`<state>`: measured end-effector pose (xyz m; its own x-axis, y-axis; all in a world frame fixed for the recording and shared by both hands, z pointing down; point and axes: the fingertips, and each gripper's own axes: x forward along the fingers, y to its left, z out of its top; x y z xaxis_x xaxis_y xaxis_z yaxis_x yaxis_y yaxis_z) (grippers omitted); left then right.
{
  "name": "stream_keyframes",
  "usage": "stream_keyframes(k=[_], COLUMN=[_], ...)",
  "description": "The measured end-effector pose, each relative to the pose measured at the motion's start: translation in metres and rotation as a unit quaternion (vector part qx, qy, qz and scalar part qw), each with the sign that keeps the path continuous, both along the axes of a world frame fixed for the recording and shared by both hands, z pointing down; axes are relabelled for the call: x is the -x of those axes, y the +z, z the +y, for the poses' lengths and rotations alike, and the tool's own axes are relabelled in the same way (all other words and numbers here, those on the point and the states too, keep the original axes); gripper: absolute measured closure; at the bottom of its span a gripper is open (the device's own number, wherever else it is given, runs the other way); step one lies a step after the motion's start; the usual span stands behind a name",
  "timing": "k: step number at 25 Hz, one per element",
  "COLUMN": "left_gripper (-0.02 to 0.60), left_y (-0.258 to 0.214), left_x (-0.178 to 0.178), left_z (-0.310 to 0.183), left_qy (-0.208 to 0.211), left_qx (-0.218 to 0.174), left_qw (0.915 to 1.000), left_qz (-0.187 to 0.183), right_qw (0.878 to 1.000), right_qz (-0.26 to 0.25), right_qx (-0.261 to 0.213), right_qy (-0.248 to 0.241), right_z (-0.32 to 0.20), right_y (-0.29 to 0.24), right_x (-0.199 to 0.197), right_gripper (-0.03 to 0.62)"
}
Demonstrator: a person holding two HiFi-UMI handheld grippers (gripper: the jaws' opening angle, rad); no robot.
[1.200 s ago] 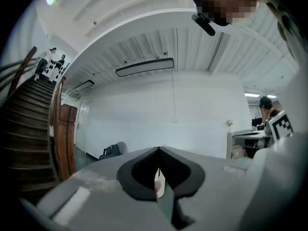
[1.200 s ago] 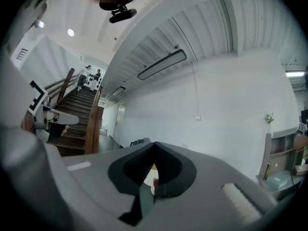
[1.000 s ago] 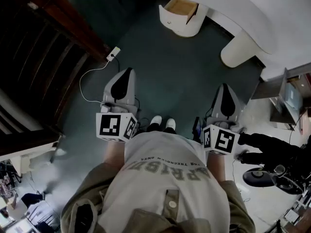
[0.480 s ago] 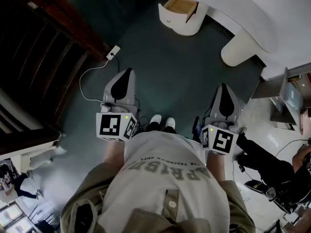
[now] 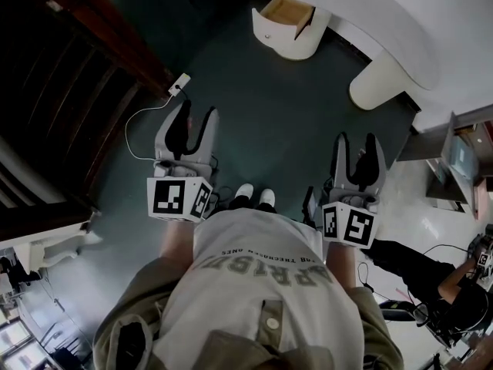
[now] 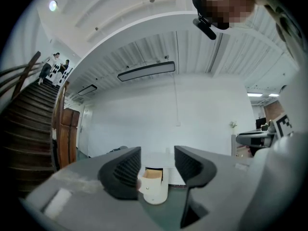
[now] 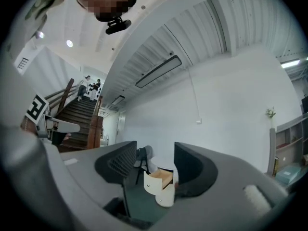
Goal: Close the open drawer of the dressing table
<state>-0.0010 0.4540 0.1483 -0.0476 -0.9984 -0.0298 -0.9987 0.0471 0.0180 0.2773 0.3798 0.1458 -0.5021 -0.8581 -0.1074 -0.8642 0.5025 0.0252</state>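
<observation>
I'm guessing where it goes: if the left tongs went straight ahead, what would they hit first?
Likely the open drawer, far across the floor. The left tongs, just opened and holding nothing, frame it; depth is unclear.

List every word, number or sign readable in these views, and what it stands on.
Shirt, large print: upside down in the head view and creased, not reliably readable.
Shirt, small line above it: too small to read.
Left marker cube, right marker cube: black-and-white square patterns, no letters.
Nothing else legible.

Left gripper (image 5: 194, 116), right gripper (image 5: 357, 142) just opening, empty, open drawer (image 5: 286, 10) far ahead
</observation>
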Motion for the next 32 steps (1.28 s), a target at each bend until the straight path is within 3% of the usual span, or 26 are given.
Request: stream_keyframes(k=[2,4,16,23,27,32], left_gripper=[0.305,0.279,0.279,0.279,0.279,0.279], left_y=[0.0,0.001,0.038,0.064,0.07,0.043], left_x=[0.001,0.003,0.001,0.031,0.051,0.09], left_z=[-0.002,-0.002,-0.01,-0.03,-0.063,-0.106], left_qy=[-0.003,-0.006,-0.024,-0.025,-0.007,0.013], left_qx=[-0.001,0.002,0.056,0.086,0.084,0.053], left_qw=[1.0,1.0,0.9982,0.9959,0.9964,0.9985], left_qz=[0.002,0.006,0.004,0.006,0.009,0.006], right_qw=[1.0,1.0,0.999,0.997,0.997,0.998], right_qz=[-0.002,-0.001,0.012,0.028,0.026,0.024], right_qx=[-0.002,-0.001,0.042,0.07,0.073,0.056], right_qy=[-0.002,-0.001,-0.025,-0.026,-0.009,0.003], right_z=[-0.001,-0.001,-0.012,-0.034,-0.06,-0.089], right_y=[-0.001,-0.001,0.037,0.06,0.061,0.041], right_x=[0.0,0.0,0.0,0.03,0.055,0.091], right_gripper=[0.313,0.284,0.284,0.284,0.284,0.284])
